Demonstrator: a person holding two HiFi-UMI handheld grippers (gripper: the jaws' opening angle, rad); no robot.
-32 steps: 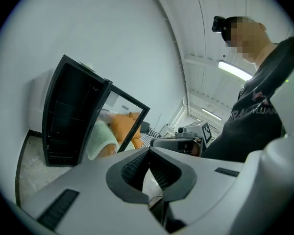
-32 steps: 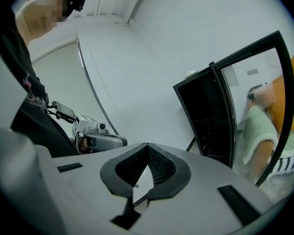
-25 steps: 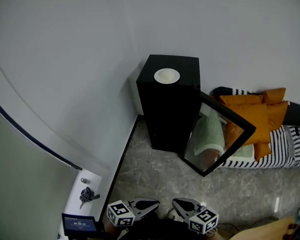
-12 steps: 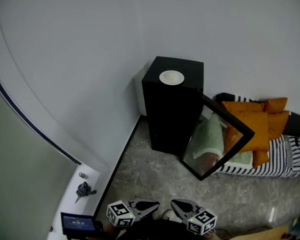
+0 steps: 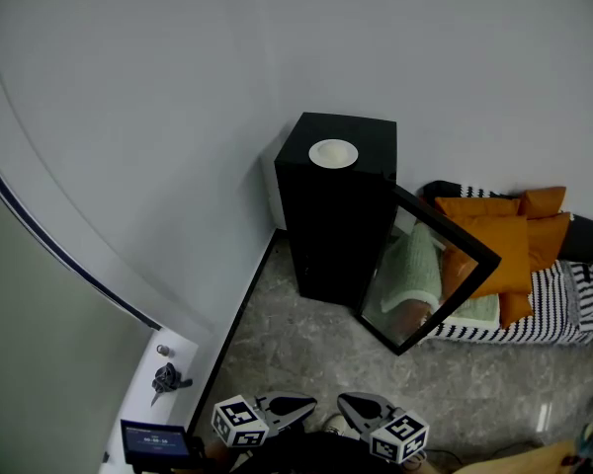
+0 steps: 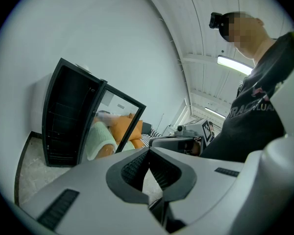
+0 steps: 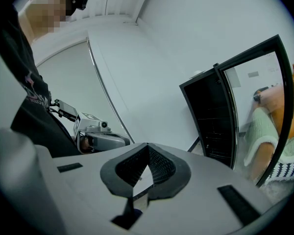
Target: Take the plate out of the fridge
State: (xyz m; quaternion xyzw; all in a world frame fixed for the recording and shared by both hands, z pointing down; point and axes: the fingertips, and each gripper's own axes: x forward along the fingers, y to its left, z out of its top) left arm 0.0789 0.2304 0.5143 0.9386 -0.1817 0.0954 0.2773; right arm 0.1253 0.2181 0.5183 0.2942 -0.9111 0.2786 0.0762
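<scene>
At six o'clock the left gripper [image 5: 298, 405] and right gripper [image 5: 356, 405] are seen shut and empty. Open speckled stone floor [image 5: 306, 349] is left ahead. At twelve o'clock, the round white plate [image 5: 333, 152] is set on top of the boxy black fridge [image 5: 331, 225], whose glass door [image 5: 430, 265] is swung open toward two o'clock.

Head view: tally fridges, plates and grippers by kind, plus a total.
black fridge: 1
white plate, on top of the fridge: 1
grippers, left gripper and right gripper: 2
Total: 4
</scene>
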